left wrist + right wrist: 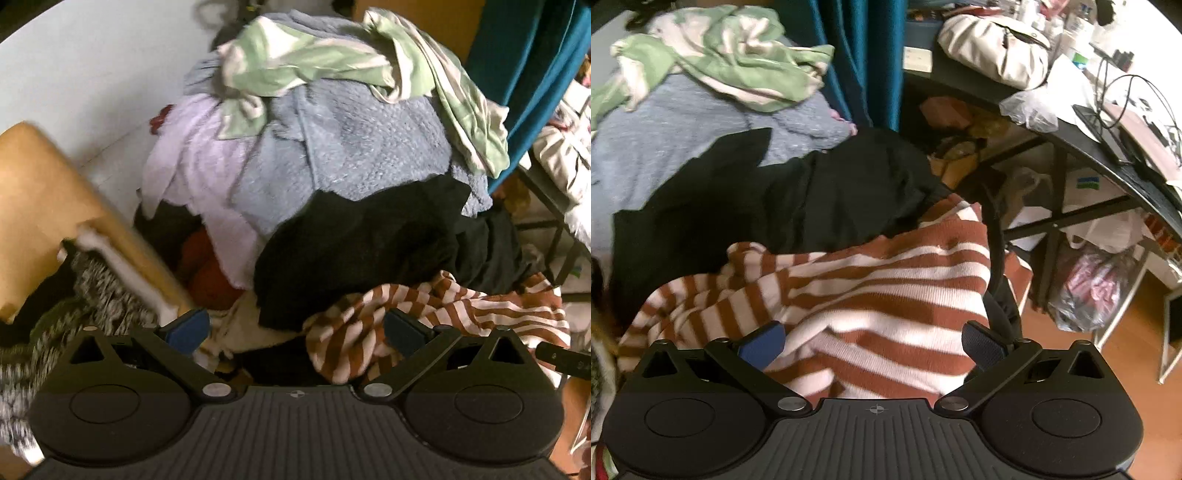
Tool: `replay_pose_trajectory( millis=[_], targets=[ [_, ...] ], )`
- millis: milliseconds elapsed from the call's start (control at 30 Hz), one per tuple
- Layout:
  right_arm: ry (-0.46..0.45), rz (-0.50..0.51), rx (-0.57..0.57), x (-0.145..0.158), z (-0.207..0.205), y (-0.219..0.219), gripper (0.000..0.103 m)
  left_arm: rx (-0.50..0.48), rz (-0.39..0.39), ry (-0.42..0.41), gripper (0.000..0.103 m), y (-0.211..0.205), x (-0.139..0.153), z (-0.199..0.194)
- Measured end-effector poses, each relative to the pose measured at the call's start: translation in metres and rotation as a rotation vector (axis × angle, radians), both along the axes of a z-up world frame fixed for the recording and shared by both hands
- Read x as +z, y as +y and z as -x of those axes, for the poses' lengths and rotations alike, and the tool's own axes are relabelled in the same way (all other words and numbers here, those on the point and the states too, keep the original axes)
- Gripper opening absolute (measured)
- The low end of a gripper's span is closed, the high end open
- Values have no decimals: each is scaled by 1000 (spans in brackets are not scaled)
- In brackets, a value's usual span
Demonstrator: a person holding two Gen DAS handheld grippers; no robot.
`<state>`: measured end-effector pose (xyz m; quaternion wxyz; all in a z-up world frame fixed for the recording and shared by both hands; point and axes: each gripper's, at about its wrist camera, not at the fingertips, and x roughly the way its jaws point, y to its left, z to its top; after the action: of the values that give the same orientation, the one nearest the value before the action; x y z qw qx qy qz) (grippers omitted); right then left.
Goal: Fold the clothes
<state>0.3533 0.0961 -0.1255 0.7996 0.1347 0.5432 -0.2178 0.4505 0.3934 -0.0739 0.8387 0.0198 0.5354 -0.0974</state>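
Under the right gripper, fingers spread wide and empty, lies the brown-and-white striped sweater, filling the gap between the pads. Left gripper is also wide, holding nothing, with that sweater at 3 o'clock of it. Past both, at 12 o'clock, a black garment overlaps the sweater. Farther up sits a blue fleece, lilac cloth at 10 o'clock, green-white garment topping the pile. Dark desk at 2 o'clock.
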Motion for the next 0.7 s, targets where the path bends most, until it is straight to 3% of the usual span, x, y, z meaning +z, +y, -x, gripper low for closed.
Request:
replay_pose_trajectory(
  millis=[200, 433, 567, 700],
  targets=[
    [42, -15, -52, -23, -44, 12, 102, -126, -30, -46, 102, -12, -15, -70],
    [168, 84, -78, -75, -97, 29, 102, -191, -28, -71, 102, -23, -33, -158],
    [243, 114, -111, -101, -110, 32, 102, -250, -50, -101, 102, -36, -43, -189],
    [254, 153, -130, -113, -112, 37, 102, -294, -56, -88, 103, -45, -62, -205]
  ],
)
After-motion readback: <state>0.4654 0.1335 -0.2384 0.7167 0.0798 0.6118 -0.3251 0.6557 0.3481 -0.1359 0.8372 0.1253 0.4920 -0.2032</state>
